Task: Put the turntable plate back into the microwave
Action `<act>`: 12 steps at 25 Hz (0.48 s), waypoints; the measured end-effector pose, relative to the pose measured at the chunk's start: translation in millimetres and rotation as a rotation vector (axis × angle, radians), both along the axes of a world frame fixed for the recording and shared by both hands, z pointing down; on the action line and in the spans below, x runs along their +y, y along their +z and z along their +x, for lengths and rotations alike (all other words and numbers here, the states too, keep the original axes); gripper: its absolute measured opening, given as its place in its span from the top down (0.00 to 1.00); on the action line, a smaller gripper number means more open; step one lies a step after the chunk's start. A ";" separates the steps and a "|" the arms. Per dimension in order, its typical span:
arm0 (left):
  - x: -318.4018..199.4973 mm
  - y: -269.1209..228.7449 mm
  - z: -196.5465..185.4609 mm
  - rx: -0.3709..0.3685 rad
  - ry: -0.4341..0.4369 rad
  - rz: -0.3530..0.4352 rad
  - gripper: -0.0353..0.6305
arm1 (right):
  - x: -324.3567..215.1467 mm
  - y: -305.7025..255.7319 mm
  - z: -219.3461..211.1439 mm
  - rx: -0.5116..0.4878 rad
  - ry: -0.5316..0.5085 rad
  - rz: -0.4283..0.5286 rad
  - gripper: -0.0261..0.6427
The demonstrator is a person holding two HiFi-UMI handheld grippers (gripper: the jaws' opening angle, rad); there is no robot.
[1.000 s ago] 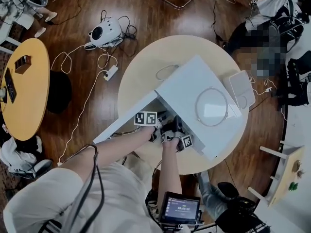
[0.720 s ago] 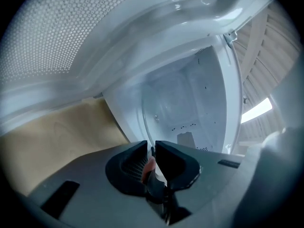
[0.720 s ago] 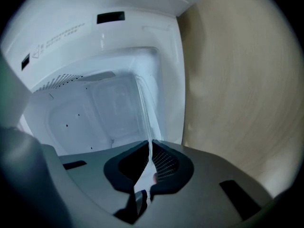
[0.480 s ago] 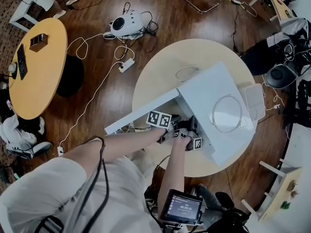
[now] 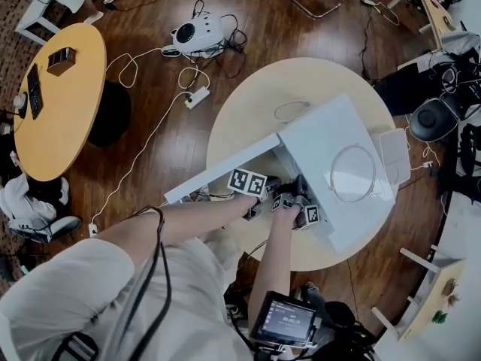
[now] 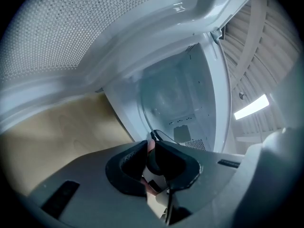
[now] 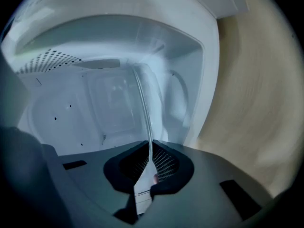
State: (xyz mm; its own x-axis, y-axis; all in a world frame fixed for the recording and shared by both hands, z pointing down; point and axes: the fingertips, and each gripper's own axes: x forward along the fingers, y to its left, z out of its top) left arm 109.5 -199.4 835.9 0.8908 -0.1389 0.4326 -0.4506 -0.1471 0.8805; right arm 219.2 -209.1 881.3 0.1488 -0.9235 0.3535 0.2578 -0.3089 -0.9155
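Both grippers are at the mouth of the microwave (image 5: 342, 138), which sits on the round worktop (image 5: 248, 107) with its door (image 5: 222, 173) swung wide open.

Right gripper (image 7: 149, 164): fingers clamped tight on the rim of the turntable plate (image 7: 144, 113). In the right gripper view the clear glass shows edge-on, running from the fingers straight into the white cavity.

Left gripper (image 6: 151, 148): fingers nearly together, pinching the plate's rim on the other side. The thin glass edge comes out of the pads toward the cavity, and the perforated door panel fills the top of that view.

So the plate is partly inside the microwave opening, carried between both grippers. I can't tell whether it touches the cavity floor.

In the head view the left gripper (image 5: 254, 192) and right gripper (image 5: 297, 201) sit side by side, close together, just in front of the opening.

There is a clear round outline on the microwave top (image 5: 353, 173); I can't tell what it is.
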 end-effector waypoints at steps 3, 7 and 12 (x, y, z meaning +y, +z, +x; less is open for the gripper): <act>4.7 -0.3 -0.4 0.001 -0.001 -0.016 0.89 | 3.8 3.3 1.0 -0.015 -0.001 -0.052 0.92; 8.0 -2.0 -0.8 0.005 0.008 -0.019 0.89 | 3.6 5.0 -3.2 -0.033 -0.016 -0.102 0.92; 11.2 -1.3 -3.7 0.008 0.013 -0.026 0.89 | 10.7 9.2 -9.3 -0.036 -0.008 -0.082 0.92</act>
